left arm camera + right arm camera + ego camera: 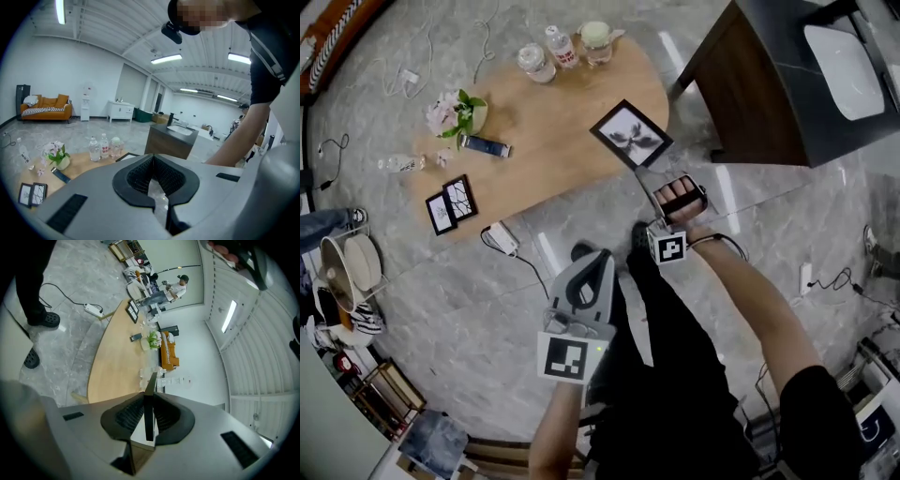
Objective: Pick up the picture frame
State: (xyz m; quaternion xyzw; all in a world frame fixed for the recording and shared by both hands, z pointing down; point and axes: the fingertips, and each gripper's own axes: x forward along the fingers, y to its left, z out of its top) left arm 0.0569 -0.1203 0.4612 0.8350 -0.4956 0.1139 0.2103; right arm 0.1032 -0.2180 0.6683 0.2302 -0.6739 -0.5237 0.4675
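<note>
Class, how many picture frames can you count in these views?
3. A large frame is gripped in the right tool; two small frames sit side by side at the left end of the table. None looks hidden.

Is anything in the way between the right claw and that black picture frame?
Nothing visible is. The right gripper has its jaws clamped on the edge of the picture frame. The bottles and flowers stand well away on the table.
</note>
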